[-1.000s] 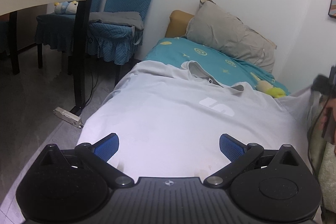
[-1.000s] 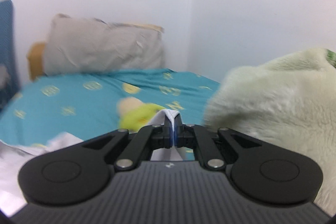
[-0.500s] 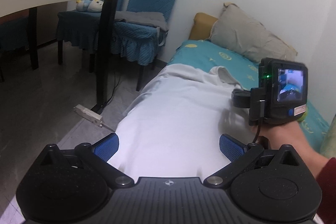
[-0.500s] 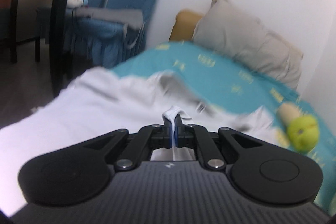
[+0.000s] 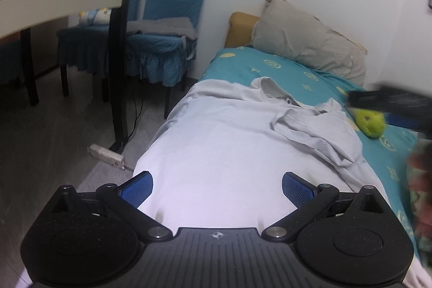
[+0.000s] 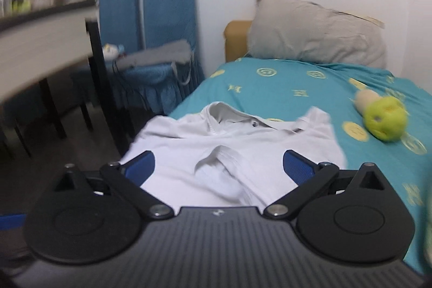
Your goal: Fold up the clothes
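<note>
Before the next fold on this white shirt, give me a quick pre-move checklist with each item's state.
1. Right gripper has let go: ok, jaws just opened, no cloth pinched.
2. Left gripper free: ok, open above the shirt.
3. Sleeve folded onto the shirt: ok, though rumpled.
4. Collar visible and flat: ok.
5. Green toy clear of the shirt: ok, beside it on the bedsheet.
6. Shirt's bottom hem flat: cannot tell, hidden.

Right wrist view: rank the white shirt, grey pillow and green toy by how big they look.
1. white shirt, though it lies nearest the camera
2. grey pillow, farther back, so the order with the shirt is unsure
3. green toy
</note>
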Demonstrator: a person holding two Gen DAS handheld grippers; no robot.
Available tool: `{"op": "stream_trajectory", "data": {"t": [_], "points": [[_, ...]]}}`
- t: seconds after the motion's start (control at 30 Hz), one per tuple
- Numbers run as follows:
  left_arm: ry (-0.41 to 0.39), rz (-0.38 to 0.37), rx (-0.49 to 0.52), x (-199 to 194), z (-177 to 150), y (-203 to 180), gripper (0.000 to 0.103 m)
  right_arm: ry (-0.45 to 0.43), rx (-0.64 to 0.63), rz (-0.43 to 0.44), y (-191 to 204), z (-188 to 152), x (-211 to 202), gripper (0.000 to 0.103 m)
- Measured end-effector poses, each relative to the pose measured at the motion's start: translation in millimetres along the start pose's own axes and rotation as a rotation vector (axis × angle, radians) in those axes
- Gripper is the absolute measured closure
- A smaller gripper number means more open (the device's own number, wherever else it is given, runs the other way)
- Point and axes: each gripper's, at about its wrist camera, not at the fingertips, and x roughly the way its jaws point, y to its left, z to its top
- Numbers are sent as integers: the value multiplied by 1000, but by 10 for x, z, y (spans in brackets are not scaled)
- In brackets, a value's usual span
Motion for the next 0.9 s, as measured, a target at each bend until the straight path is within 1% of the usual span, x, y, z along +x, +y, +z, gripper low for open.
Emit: {"op": "stream_trajectory", "data": {"t": [0.1, 0.2, 0.27, 0.37, 0.43, 0.47, 0.53, 0.63, 0.67, 0.73, 0.8, 0.9], "points": [[-8, -9, 46, -101, -31, -85, 0, -19, 126, -5, -171, -47, -795, 0], [1, -38, 90, -243, -105, -192, 0, -52, 175, -33, -258, -160, -1487, 0], [-2, -51, 124, -348, -177, -269, 0, -81, 196, -52, -341, -280, -1790, 0], [-8, -34, 198, -465, -314, -394, 0, -129, 230, -80, -473, -470, -2225, 0], [12, -33, 230, -503, -396, -470, 0, -151, 259, -130, -603, -557, -2385, 0], [27, -41, 231, -515, -422, -499, 1, -171, 280, -159, -686, -576, -2451, 0], [60, -72, 216, -537, -458, -570, 3, -219, 325, -216, -862, -603, -2583, 0], [118, -132, 170, -563, -473, -774, 9, -325, 423, -309, -1138, -659, -2783, 0], [136, -162, 166, -576, -480, -880, 12, -353, 441, -337, -1215, -683, -2837, 0], [158, -230, 164, -611, -501, -1151, 14, -394, 463, -388, -1351, -729, -2922, 0], [184, -298, 151, -610, -520, -1453, 18, -420, 478, -433, -1462, -776, -2979, 0], [254, -419, 113, -528, -599, -1922, 23, -444, 538, -461, -1604, -851, -3018, 0]]}}
